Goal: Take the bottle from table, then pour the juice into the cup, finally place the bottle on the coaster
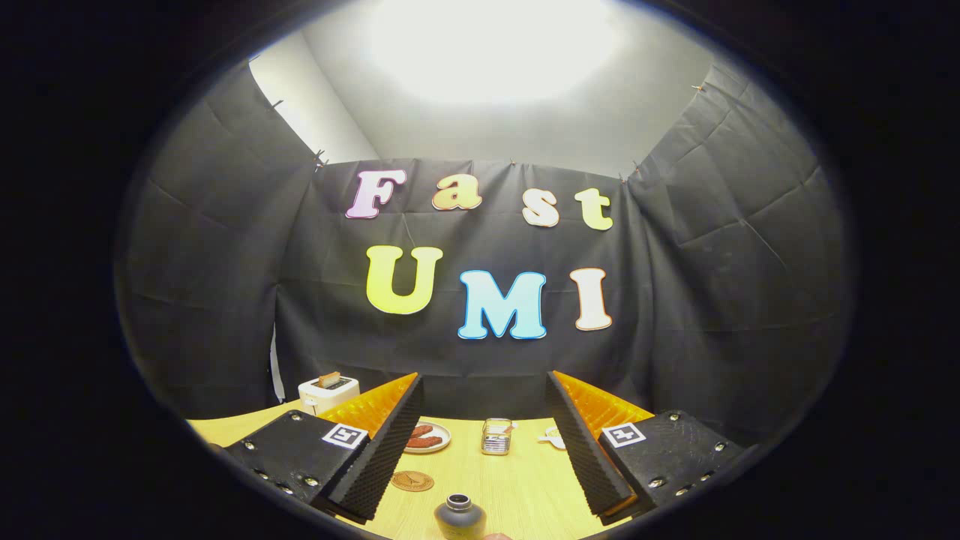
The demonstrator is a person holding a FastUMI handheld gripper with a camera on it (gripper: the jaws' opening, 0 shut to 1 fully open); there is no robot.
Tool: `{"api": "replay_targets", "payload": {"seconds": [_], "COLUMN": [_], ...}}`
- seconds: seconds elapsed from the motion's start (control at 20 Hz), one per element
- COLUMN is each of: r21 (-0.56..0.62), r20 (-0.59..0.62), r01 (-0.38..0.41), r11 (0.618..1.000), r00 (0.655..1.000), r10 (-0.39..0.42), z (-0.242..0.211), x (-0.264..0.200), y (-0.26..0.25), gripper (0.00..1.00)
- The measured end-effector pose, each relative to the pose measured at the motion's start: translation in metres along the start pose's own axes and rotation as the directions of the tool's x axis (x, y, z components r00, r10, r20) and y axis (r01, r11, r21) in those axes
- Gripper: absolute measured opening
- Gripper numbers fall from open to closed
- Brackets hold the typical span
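Gripper [484, 442] with fingers spread wide and holding nothing, dark bottle [460, 517] upright on the wooden table [525, 487] between the fingers, round coaster [412, 481] beside the left finger, glass cup [496, 436] beyond, plate [425, 437] of food, toaster [328, 392] behind

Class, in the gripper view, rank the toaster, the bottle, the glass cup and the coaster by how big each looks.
1. Toaster, though farthest back.
2. Bottle, nearest, between the open tongs.
3. Glass cup.
4. Coaster, close to the cup; unsure.
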State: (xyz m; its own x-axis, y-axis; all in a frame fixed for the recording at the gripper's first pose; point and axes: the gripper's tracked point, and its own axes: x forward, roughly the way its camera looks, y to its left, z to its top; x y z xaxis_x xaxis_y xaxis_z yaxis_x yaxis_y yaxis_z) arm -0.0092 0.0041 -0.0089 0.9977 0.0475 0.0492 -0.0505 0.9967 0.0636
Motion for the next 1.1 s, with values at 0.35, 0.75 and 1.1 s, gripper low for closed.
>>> {"api": "replay_targets", "payload": {"seconds": [0.35,0.75,1.1], "r21": [0.036,0.044,0.057], "r20": [-0.021,-0.068,-0.121], "r01": [-0.036,-0.112,-0.143], "r11": [0.999,0.993,0.988], "r00": [0.999,0.991,0.981], "r10": [0.037,0.115,0.149], "z": [-0.035,-0.083,-0.124], "x": [-0.004,-0.006,-0.002], "y": [-0.002,0.003,0.008], "gripper": [0.98,0.98,0.98]}}
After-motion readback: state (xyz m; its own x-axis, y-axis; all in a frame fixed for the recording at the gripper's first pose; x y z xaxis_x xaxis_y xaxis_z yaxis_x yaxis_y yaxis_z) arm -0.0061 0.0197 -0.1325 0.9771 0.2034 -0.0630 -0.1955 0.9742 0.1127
